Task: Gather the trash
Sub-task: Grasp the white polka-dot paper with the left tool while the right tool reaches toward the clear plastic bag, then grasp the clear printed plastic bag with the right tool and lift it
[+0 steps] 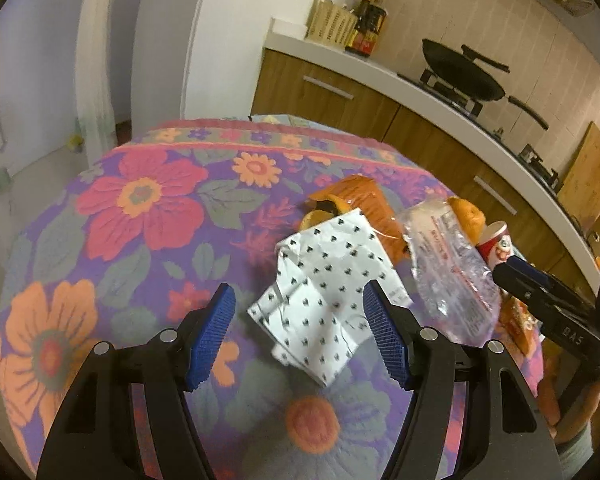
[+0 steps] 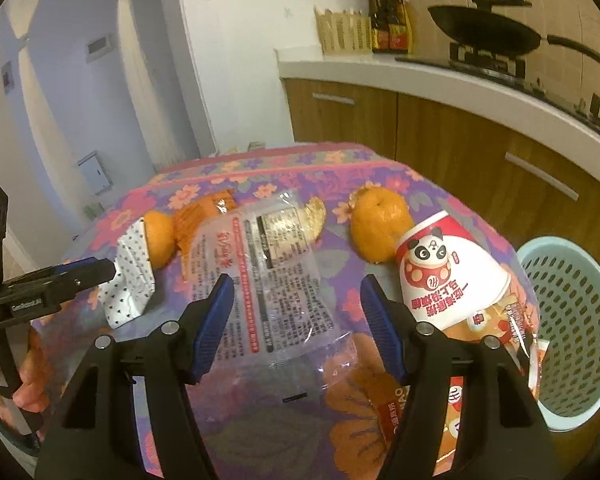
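Both grippers hang over a flowered table, jaws wide and empty: left gripper (image 1: 300, 332) over spotted paper (image 1: 324, 292), right gripper (image 2: 298, 326) over a clear wrapper (image 2: 268, 276), seemingly to grab trash for the basket (image 2: 576, 300) beside the table.

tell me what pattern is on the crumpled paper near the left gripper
White with small black hearts; the paper shows best in the left wrist view.

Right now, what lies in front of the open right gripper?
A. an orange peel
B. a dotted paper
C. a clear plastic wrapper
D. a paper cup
C: in the right wrist view the clear wrapper lies on the tablecloth straight ahead of the right gripper, whose pads do not touch it.
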Motion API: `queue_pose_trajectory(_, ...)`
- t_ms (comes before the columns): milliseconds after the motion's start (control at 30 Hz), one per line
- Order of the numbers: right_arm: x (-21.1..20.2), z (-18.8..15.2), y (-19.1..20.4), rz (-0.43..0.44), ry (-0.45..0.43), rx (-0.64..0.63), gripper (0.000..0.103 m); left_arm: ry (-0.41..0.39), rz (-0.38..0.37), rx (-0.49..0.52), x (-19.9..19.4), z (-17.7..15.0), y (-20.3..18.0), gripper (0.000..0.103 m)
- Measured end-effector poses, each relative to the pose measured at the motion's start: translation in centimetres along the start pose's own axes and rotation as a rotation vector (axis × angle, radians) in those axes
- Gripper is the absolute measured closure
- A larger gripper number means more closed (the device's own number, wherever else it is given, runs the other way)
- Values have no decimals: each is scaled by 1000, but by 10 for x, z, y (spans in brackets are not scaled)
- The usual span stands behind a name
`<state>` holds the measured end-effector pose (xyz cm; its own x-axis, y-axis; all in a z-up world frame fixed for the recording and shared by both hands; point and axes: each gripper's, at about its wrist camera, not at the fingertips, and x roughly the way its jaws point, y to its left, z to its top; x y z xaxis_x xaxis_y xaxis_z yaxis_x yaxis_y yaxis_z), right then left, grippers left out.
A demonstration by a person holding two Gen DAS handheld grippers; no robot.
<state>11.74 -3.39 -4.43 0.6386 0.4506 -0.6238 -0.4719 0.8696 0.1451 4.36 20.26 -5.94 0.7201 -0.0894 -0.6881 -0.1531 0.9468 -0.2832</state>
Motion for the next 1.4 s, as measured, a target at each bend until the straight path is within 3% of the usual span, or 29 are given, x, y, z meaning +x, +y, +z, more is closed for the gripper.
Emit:
queue_pose_trajectory(167, 17, 1, 0, -14, 76, 2, 35, 53, -4, 11, 18, 2, -1, 38)
queue_pose_trajectory(333, 31, 0, 5, -37, 140, -26, 35, 83, 25, 102, 25, -2, -20, 38)
queue_pose_trajectory(433, 42, -1, 2, -27, 199, -11, 35, 86, -3, 112, 25, -4, -26, 58)
queue_pose_trajectory(567, 40, -2, 1, -19, 194, -4, 35, 66, -29, 121, 21, -7, -30, 86)
queue_pose_trajectory(667, 38, -2, 1, -15, 183, -9, 35, 20, -44, 110, 12, -10, -31, 95)
queue_pose_trajectory(933, 42, -2, -5, -4, 203, 26, 28, -85, -57, 60, -8, -11, -24, 97)
queue_pose_trajectory(1067, 45, -4, 11, -45, 218, -51, 29, -99, -61, 52, -12, -11, -22, 97)
queue_pose_trajectory(1133, 45, -6, 19, -64, 216, -95, 47, -102, -55, 56, -12, -11, -22, 97)
queue_pose_trajectory(1267, 39, -9, 22, -64, 192, -106, 58, -117, -42, 58, -15, -11, -23, 96)
queue_pose_trajectory(1333, 34, -9, 21, -63, 163, -101, 77, -122, -40, 57, -17, -11, -22, 96)
queue_pose_trajectory(1400, 29, -8, 20, -62, 135, -95, 80, -125, -39, 53, -18, -11, -21, 96)
